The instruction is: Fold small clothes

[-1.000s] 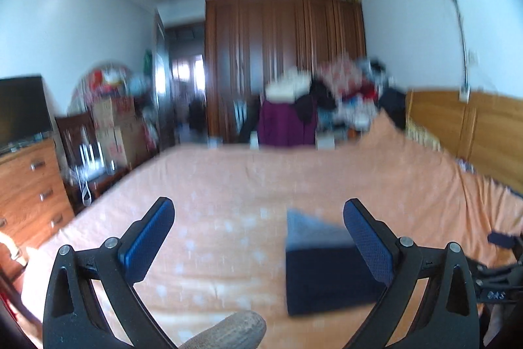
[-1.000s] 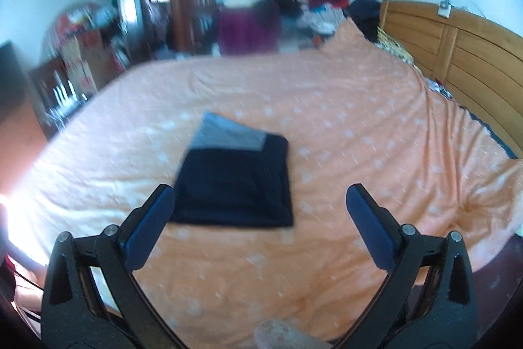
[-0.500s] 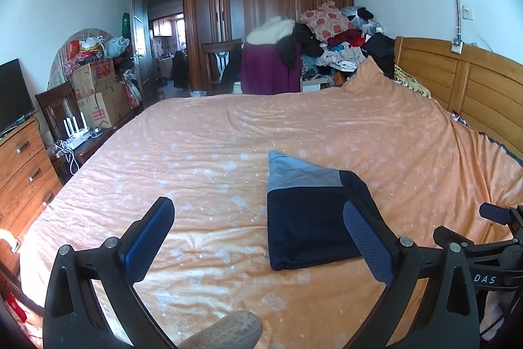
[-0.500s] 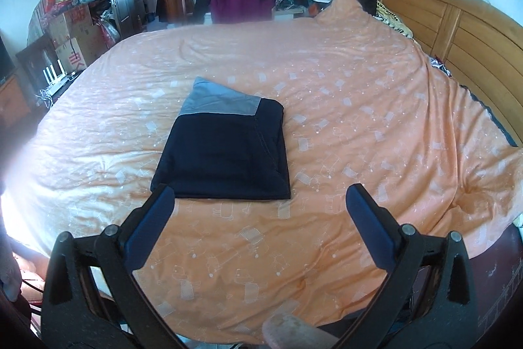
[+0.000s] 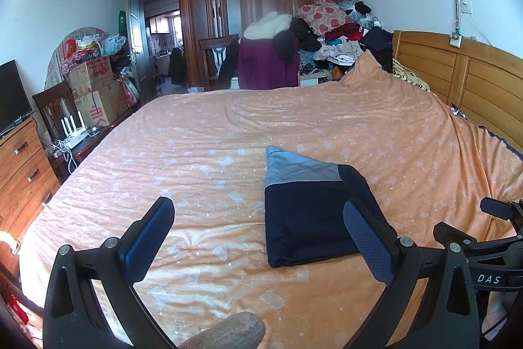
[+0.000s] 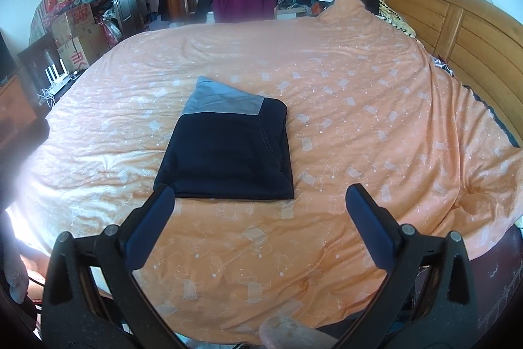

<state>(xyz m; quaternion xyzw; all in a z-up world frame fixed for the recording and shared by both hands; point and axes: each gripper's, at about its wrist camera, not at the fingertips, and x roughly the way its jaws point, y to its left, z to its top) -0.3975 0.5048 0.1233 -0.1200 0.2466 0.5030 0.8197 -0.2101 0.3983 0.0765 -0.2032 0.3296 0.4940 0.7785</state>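
Observation:
A folded dark navy garment (image 5: 313, 215) with a grey-blue band at its far end lies flat on the orange bedspread (image 5: 228, 133). In the right wrist view the same garment (image 6: 228, 152) sits just beyond the fingers. My left gripper (image 5: 258, 237) hovers open above the bed, the garment's near edge beside its right finger. My right gripper (image 6: 258, 224) is open too, held above the bedspread (image 6: 359, 107) a little short of the garment. Nothing is between either pair of fingers. The right gripper's body (image 5: 483, 247) shows at the left wrist view's right edge.
A wooden headboard (image 5: 464, 77) runs along the right. A pile of clothes (image 5: 327, 31) and a brown wardrobe (image 5: 261, 8) stand beyond the bed. Cardboard boxes (image 5: 94, 87), a chair and a wooden dresser (image 5: 23, 165) line the left side.
Both views tilted down from the room toward the bed and settled. The garment stayed where it lies. Both grippers stayed open.

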